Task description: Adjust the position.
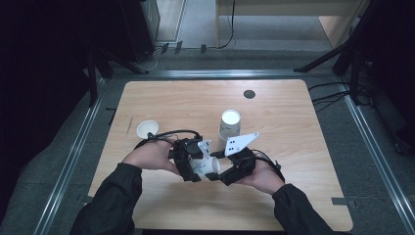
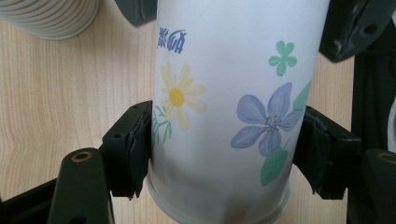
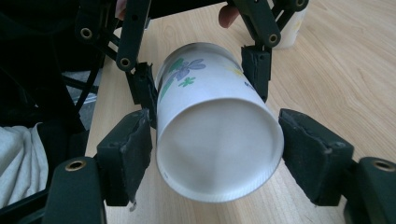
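Fingers: left gripper [image 2: 224, 154] clamps flowered cup [image 2: 233, 93] | right gripper [image 3: 212, 154] straddles base, contact unclear

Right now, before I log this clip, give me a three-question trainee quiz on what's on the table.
1. True or false: the left gripper clamps the flowered cup near its rim.
2. The right gripper faces the cup's: A) base B) mouth C) handle
3. What stands upside down beside the grippers on the table?

Key: 1 true. 2 A, with its pads beside the base; contact is unclear. 3 A stack of paper cups.
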{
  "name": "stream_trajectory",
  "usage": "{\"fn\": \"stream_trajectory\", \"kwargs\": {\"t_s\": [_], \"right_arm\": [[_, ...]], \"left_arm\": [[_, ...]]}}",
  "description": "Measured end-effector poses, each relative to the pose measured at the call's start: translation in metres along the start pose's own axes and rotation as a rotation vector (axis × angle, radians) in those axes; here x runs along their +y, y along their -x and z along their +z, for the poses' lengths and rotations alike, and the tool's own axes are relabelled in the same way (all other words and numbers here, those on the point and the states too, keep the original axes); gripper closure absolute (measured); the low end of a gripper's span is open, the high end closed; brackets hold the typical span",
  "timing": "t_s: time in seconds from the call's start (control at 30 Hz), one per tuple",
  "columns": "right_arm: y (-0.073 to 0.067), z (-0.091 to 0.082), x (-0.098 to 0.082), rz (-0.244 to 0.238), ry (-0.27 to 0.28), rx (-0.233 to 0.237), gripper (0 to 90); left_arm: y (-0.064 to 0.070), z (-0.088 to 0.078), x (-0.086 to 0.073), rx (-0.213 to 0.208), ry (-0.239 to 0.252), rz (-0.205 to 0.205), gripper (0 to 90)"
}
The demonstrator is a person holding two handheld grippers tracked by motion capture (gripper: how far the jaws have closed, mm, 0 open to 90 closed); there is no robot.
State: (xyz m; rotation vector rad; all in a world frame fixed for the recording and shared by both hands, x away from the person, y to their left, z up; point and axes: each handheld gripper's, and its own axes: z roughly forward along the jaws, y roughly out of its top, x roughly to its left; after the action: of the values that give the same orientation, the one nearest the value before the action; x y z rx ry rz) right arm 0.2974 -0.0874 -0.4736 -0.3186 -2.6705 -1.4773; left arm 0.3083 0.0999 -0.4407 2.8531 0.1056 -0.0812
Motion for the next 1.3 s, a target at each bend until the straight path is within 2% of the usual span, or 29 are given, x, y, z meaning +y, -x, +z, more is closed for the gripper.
{"fn": "stream_trajectory", "kwargs": {"t_s": [0.4, 0.73, 0.77, 0.8, 0.83, 0.87, 0.9, 0.97, 1.2, 1.3], "right_arm": [[-0.001, 0.006, -0.001, -0.015, -0.032, 0.002, 32.8], [-0.002, 0.007, -0.001, -0.011, -0.043, -0.009, 34.0], [-0.002, 0.007, -0.001, -0.01, -0.042, -0.008, 33.9], [-0.002, 0.006, -0.001, -0.009, -0.039, -0.011, 33.9], [-0.001, 0.005, 0.0, -0.004, -0.036, -0.009, 33.9], [-0.001, 0.004, 0.0, -0.004, -0.035, -0.012, 33.9], [-0.001, 0.002, 0.0, -0.002, -0.037, -0.016, 34.0], [0.001, -0.001, 0.001, -0.004, -0.022, -0.02, 33.9], [0.005, -0.015, 0.001, 0.018, 0.016, -0.034, 33.9], [0.006, -0.022, 0.0, 0.031, 0.046, -0.023, 33.9]], "left_arm": [[0.0, 0.004, 0.004, -0.004, -0.013, 0.015, 27.6], [0.0, 0.006, 0.002, -0.005, 0.004, 0.006, 27.1], [-0.001, 0.005, 0.002, 0.001, 0.012, -0.002, 26.3], [-0.002, 0.005, 0.002, 0.003, 0.024, -0.024, 22.6], [-0.004, 0.006, 0.001, -0.006, 0.039, -0.048, 14.6], [-0.005, 0.005, 0.0, -0.014, 0.057, -0.059, 12.6], [-0.007, 0.005, -0.001, -0.021, 0.069, -0.065, 12.4], [-0.008, 0.004, -0.003, -0.005, 0.09, -0.066, 8.4], [-0.009, 0.001, -0.012, -0.013, 0.167, -0.086, 8.4], [-0.008, -0.001, -0.016, -0.009, 0.199, -0.089, 8.4]]}}
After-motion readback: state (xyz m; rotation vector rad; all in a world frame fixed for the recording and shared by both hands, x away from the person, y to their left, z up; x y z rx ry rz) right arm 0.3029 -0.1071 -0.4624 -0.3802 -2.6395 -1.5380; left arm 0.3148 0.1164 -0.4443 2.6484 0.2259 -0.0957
